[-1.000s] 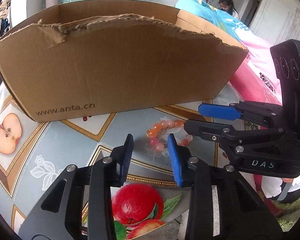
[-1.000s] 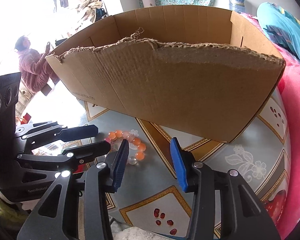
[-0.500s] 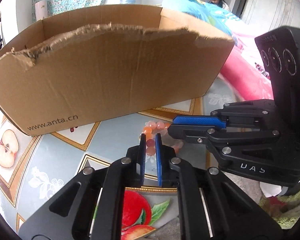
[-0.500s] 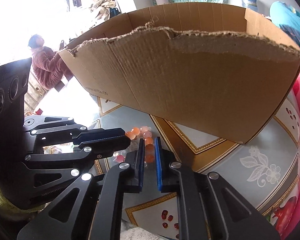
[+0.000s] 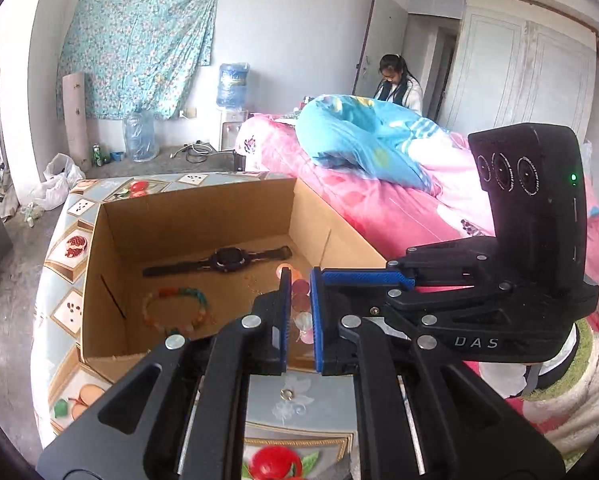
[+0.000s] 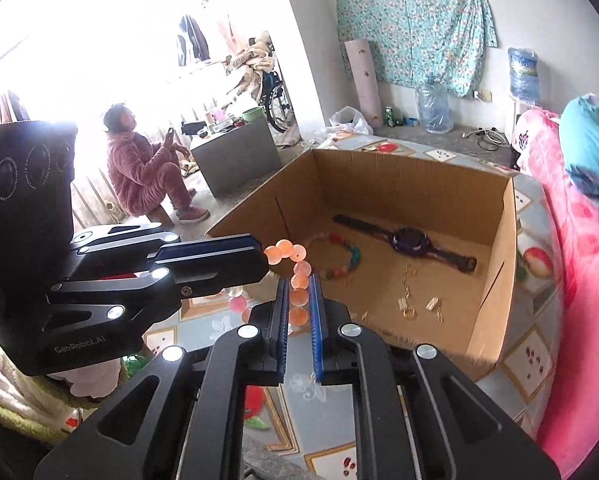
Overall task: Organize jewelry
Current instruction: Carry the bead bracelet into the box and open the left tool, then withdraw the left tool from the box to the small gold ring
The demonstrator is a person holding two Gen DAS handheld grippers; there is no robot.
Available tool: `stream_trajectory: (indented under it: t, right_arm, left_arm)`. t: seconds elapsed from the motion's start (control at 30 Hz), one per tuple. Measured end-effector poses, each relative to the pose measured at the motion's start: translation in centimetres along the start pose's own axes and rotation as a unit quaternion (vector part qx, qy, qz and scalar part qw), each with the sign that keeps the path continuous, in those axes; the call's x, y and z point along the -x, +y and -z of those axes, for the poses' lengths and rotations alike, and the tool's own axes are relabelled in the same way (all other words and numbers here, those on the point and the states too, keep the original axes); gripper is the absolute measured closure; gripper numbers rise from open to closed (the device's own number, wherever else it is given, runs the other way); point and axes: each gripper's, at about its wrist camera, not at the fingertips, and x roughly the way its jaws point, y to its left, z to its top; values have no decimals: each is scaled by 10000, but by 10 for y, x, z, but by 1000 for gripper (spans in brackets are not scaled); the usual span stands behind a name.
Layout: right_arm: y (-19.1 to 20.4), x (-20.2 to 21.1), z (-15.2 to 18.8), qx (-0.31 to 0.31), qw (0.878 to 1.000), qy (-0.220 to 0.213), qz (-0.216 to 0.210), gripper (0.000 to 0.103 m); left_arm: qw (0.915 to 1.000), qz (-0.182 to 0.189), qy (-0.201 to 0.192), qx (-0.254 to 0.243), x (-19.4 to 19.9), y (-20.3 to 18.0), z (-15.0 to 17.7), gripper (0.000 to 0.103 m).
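Gripping the orange bead bracelet (image 6: 297, 276) from both ends, we have our left hand-held gripper (image 5: 299, 316) and right hand-held gripper (image 6: 298, 312) each clamped on it, above the table (image 5: 299, 404). Beyond sits the cardboard box (image 6: 495, 280), holding a black watch (image 6: 409, 240) and a multicoloured bracelet (image 5: 175, 308).

1. Worktop (image 5: 65, 312) under and ahead of the tongs, covered with a pale blue cloth printed with fruit and gold-bordered diamonds.
2. Open cardboard box (image 5: 111, 248) standing on it, just ahead of the tongs.
3. Small ring (image 5: 286, 393) lying on the cloth directly beneath the left tongs, just outside the box's near wall.
4. In the right wrist view, same box (image 6: 495, 308) ahead and slightly right of the tongs, worktop (image 6: 529, 356) showing past its right wall.
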Motion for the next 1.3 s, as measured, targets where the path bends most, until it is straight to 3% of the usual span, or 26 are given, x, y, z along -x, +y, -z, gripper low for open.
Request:
stream_trajectory:
  t: [0.13, 0.27, 0.4, 0.57, 0.77, 0.8, 0.87, 0.97, 1.03, 1.1, 1.17, 1.27, 1.3]
  right_arm:
    - [-24, -39, -29, -290, 9977, 587, -153, 93]
    - [-47, -83, -27, -579, 9891, 1345, -135, 93]
    - [-64, -104, -16, -856, 9816, 1703, -79, 92]
    - [-78, -91, -16, -1061, 9838, 1446, -81, 92]
    - [-86, -38, -25, -1132, 9915, 578, 293, 90]
    - [-90, -28, -25, -1160, 9915, 400, 431, 86]
    - [-95, -6, -23, -1260, 9892, 70, 740, 65]
    - [-113, 16, -14, -1586, 9817, -197, 1034, 54]
    - [-128, 19, -2, -1954, 9751, -200, 1026, 49]
    - [-143, 15, 14, -2350, 9674, -31, 948, 49]
    - [-152, 4, 29, -2619, 9621, 180, 736, 49]
    - [-150, -19, 43, -2699, 9607, 495, 422, 49]
    - [-148, -24, 44, -2675, 9616, 560, 264, 49]
  left_arm:
    - [9976, 154, 478, 473, -40, 35, -21, 95]
    - [9908, 248, 1096, 747, -86, 54, -17, 94]
    - [9835, 116, 1545, 938, -112, 68, -1, 69]
    - [9854, 110, 1208, 1193, -98, 82, 3, 68]
    - [9940, -342, 371, 972, -43, 87, -8, 54]
    - [9940, -503, 231, 940, -32, 88, -9, 47]
    - [9916, -934, -42, 899, -12, 93, -11, 37]
    - [9816, -1609, -194, 1007, 7, 109, -7, 23]
    - [9742, -1869, -31, 1269, 3, 127, 0, 18]
    - [9683, -1852, 456, 1615, -15, 145, 12, 18]
    - [9655, -1581, 824, 1899, -31, 154, 26, 18]
    - [9631, -694, 954, 2418, -47, 152, 41, 18]
    - [9619, -721, 930, 2466, -49, 148, 42, 17]
